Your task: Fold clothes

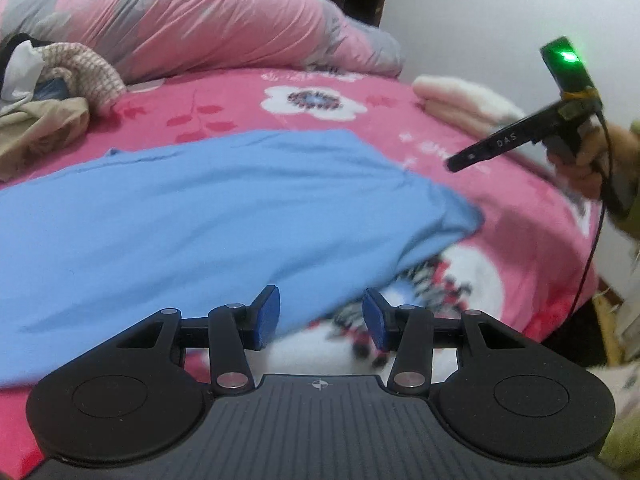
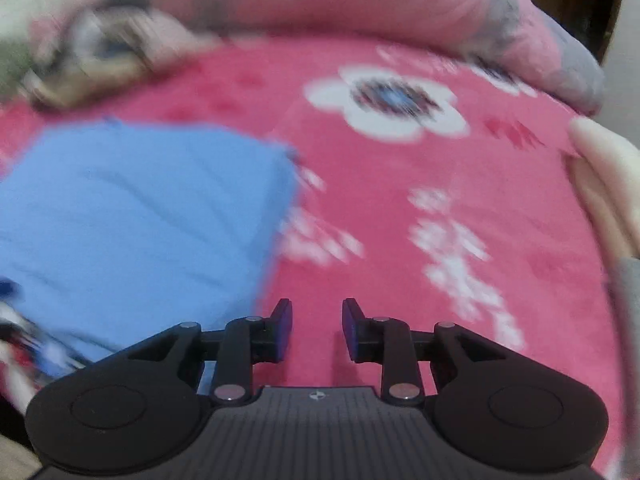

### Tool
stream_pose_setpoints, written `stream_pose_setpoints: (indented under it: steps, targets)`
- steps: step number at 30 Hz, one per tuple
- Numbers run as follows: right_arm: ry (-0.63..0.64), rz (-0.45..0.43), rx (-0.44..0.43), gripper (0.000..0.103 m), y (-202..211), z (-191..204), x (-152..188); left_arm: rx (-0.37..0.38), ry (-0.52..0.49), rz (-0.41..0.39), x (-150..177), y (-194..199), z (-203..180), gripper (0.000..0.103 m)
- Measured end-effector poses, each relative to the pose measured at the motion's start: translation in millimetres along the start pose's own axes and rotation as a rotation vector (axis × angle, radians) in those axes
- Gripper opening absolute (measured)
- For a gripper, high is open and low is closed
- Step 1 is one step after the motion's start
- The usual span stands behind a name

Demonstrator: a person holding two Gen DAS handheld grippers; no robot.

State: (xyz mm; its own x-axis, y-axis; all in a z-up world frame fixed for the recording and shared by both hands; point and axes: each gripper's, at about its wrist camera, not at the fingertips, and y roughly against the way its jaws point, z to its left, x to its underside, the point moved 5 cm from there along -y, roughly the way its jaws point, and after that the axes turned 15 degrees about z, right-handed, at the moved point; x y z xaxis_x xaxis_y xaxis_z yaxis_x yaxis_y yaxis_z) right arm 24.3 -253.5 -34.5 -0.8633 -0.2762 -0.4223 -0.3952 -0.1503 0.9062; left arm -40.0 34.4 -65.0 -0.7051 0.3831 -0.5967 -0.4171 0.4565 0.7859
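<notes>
While both my grippers hang over the bed, the blue garment (image 1: 208, 216) lies spread flat on the pink floral bedspread (image 1: 460, 184), not yet folded small. My left gripper (image 1: 320, 314) stands partly open with nothing between its blue pads, poised just above the garment's near right edge. My right gripper (image 2: 316, 330) is also parted, narrower, and empty, over bare bedspread just right of the cloth. A heap of unfolded clothes (image 1: 52, 92) waits at the far left, a cream folded stack (image 1: 460, 104) at the far right, and a rolled pink duvet (image 1: 200, 20) behind. I judge the risk is pinching bedspread along with the thin cloth, or catching one layer only, which would drag the garment crooked.
</notes>
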Motion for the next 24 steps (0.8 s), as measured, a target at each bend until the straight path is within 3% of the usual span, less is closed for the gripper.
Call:
stream_pose_setpoints:
  steps: [2, 3, 5, 7, 9, 10, 13, 16, 19, 24]
  targets:
    - [0.065, -0.037, -0.084, 0.028, 0, 28, -1, 0.010, -0.005, 0.009, -5, -5, -7, 0.046]
    - [0.109, -0.032, -0.083, 0.028, -6, 38, 4, 0.020, -0.008, 0.015, -5, -8, -10, 0.046]
    - [0.180, 0.015, -0.003, 0.028, -20, 43, 18, 0.029, -0.005, 0.034, -3, -13, -13, 0.046]
    - [0.134, 0.045, 0.079, 0.037, -30, 16, 36, 0.028, 0.005, 0.059, 4, -17, -14, 0.046]
    - [-0.008, 0.022, 0.035, 0.037, -16, -11, 44, 0.019, -0.002, 0.051, 7, -12, -15, 0.046]
    - [-0.044, 0.005, 0.073, 0.037, -6, -18, 50, 0.016, -0.006, 0.047, 8, -8, -16, 0.046]
    - [-0.011, -0.075, 0.090, 0.037, 21, -8, 62, 0.013, -0.041, 0.032, 3, -5, -23, 0.046]
    - [0.142, -0.140, 0.024, 0.037, 36, 33, 74, -0.004, -0.102, 0.033, -2, -7, -36, 0.046]
    - [0.343, -0.151, -0.016, 0.035, 32, 76, 84, -0.008, -0.160, 0.031, -4, -9, -49, 0.046]
    - [0.550, -0.108, 0.028, 0.025, 2, 100, 73, -0.013, -0.184, 0.035, 0, -8, -59, 0.046]
